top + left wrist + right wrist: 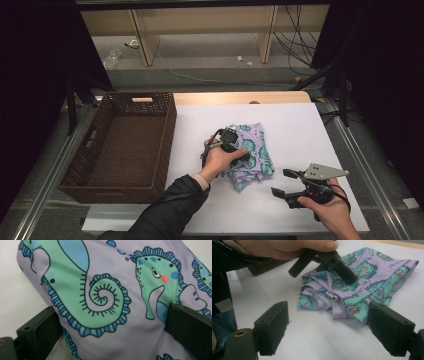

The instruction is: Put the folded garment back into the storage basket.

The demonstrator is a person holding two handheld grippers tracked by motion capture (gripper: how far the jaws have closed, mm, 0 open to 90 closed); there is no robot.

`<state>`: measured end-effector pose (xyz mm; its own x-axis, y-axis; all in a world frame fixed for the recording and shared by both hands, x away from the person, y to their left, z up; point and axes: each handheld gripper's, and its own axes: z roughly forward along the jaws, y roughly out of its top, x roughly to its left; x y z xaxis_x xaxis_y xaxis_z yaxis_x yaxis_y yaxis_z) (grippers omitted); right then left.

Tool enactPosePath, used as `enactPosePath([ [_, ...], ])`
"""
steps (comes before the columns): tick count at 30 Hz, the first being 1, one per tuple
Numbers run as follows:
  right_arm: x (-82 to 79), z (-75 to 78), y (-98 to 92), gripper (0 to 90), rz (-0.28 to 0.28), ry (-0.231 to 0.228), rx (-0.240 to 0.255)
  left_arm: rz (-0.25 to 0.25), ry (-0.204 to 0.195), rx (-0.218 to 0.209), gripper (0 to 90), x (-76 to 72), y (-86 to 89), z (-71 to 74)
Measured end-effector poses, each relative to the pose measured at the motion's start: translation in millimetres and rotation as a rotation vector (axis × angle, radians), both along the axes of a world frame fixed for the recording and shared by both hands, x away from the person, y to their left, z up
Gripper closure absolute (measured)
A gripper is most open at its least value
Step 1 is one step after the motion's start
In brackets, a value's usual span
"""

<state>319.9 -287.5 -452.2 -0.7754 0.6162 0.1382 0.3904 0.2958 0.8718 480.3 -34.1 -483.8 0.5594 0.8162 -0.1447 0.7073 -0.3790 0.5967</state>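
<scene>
Left gripper (235,150) presses seahorse cloth (252,150); right gripper (282,182) gapes beside it

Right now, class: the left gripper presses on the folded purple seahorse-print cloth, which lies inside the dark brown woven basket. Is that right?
Not quite. The folded purple seahorse-print cloth lies on the white tabletop, beside the dark brown woven basket, not in it; the high view shows this. The left gripper does press on it.

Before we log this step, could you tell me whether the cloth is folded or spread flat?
Folded: the cloth lies as a compact bundle on the table, with stacked layers showing at its near edge.
</scene>
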Motion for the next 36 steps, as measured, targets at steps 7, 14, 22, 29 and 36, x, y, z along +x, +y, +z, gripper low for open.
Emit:
enactPosePath([
  [7,0.1,0.0,0.6,19.0,0.004,0.001,-0.006,-0.006,-0.003,-0.001,19.4,-3.6,-3.4,3.8],
  [14,0.0,0.0,0.8,19.0,0.004,0.003,-0.006,-0.008,0.007,-0.015,33.1,-4.2,-4.2,6.1],
  [22,0.1,0.0,0.6,19.1,0.008,0.005,-0.008,-0.022,0.044,-0.065,53.7,-3.6,-5.0,7.3],
  [29,0.0,0.0,0.5,19.1,0.008,0.008,-0.012,-0.022,0.076,-0.136,62.8,-2.0,-0.1,5.0],
  [36,0.3,-0.4,-0.1,19.1,0.007,0.008,-0.010,-0.015,0.118,-0.196,64.8,1.0,6.6,4.4],
])
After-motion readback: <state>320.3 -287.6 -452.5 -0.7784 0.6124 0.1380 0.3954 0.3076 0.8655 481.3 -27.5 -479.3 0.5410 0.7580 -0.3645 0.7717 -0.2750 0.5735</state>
